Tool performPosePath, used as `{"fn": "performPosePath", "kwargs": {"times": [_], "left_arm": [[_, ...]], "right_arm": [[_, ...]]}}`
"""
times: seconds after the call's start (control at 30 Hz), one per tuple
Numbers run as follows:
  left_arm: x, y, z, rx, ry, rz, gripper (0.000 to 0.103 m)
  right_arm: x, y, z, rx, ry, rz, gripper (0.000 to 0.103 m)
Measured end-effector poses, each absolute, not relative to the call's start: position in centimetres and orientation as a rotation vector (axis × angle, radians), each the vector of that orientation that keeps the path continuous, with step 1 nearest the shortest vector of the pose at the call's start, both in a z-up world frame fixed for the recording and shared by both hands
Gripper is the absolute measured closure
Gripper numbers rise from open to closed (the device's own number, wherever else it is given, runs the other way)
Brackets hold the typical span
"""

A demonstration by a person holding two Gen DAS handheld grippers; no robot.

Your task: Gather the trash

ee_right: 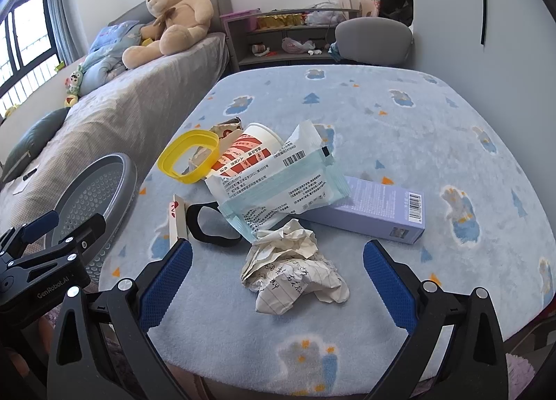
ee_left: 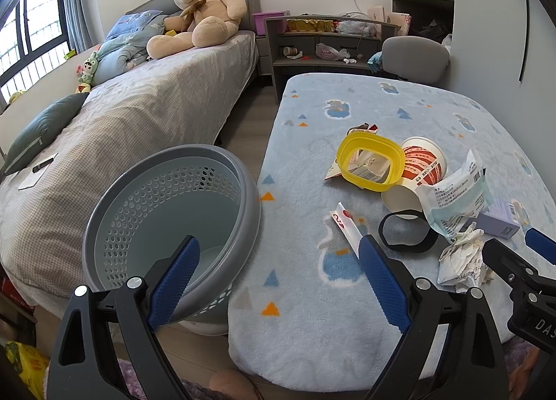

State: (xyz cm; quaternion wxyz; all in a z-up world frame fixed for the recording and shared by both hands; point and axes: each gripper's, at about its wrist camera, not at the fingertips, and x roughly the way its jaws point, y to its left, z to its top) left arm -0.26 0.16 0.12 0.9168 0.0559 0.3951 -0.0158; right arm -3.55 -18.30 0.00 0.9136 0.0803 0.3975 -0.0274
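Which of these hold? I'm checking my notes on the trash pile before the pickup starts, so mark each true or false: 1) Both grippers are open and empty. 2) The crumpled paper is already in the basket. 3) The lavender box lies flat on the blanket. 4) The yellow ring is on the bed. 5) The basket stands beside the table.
1) True: the left gripper and right gripper are open, holding nothing.
2) False: the crumpled paper lies on the blanket; the basket looks empty.
3) True: the lavender box lies flat.
4) False: the yellow ring sits with the table trash.
5) True.
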Motion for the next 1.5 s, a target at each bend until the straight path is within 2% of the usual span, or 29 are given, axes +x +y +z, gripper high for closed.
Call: {"fn": "performPosePath", "kwargs": {"times": [1.2, 1.5], "left_arm": [[-0.5, 0.2, -0.5, 0.117, 0.822, -0.036, 0.014], [-0.8, 0.1, -1.4, 0.108, 0.844, -0.052, 0.014]], "right_arm": [[-3.6, -18.4, 0.0, 0.169, 0.817, -0.058, 0.006], [-3.7, -22.8, -0.5, 0.248, 0.862, -0.054, 0.006]]}}
